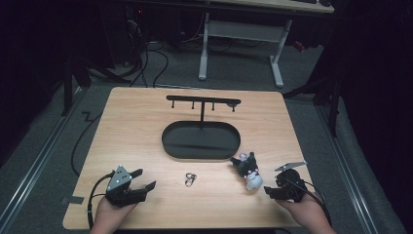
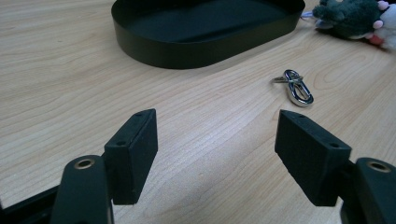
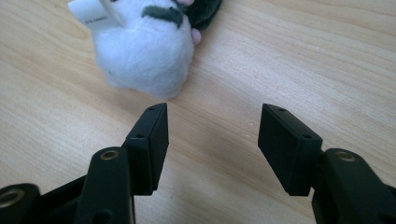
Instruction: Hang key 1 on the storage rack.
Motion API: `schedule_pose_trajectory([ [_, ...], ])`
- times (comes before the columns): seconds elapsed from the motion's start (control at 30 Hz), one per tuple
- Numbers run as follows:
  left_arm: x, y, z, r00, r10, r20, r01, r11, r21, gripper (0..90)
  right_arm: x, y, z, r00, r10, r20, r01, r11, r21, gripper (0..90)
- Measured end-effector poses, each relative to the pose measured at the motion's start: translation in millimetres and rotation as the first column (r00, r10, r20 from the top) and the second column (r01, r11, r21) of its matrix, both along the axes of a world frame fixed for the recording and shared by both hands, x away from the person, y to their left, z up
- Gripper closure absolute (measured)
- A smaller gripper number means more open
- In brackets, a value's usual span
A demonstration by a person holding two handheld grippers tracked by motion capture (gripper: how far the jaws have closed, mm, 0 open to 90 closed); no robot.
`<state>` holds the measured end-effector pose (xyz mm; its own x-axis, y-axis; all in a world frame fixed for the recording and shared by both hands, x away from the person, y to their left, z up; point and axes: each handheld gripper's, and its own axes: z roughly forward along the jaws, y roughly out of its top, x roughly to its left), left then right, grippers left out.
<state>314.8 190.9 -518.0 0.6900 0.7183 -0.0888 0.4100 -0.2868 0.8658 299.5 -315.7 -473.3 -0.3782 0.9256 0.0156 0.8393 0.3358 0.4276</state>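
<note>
Plush toy (image 1: 248, 170), dark and white, lay on wooden table (image 1: 146, 122) near front right, just off the right end of black oval tray (image 1: 168, 141); seen close up in right gripper view (image 3: 144, 56), white body w/ paper tag, just ahead of the left jaw, not touched. Small metal clasp (image 1: 190, 179) lay on table between the two grippers, in front of tray; shown also in left gripper view (image 2: 295, 87), ahead and right of jaws. Behind tray, rising from its back edge, stood a black hanging stand (image 1: 202, 102) w/ short pegs, nothing hung on it. Tray empty inside.

Right gripper (image 1: 272, 190) rested low by toy, jaws spread wide, holding nothing. Left gripper (image 1: 143, 179) at front left, jaws likewise wide apart, empty, well apart from clasp.

Progress, judged: nothing picked up yet; toy and clasp both loose on table, so grasping, prob. joining and hanging all left to do.
</note>
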Motion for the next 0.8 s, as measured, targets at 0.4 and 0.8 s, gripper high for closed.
schedule_pose_trajectory([
  [0.4,-0.6,-0.8,0.6,1.0000,-0.009,-0.004,0.009,0.9998,-0.016,30.6,5.7,11.7,8.5,0.9874,0.061,-0.146,-0.064,0.998,-0.015,34.0],
  [0.8,-0.6,-2.0,0.7,0.9995,-0.026,-0.016,0.026,0.9992,-0.030,30.6,23.2,40.5,15.8,0.9728,0.126,-0.194,-0.140,0.988,-0.063,23.4],
])
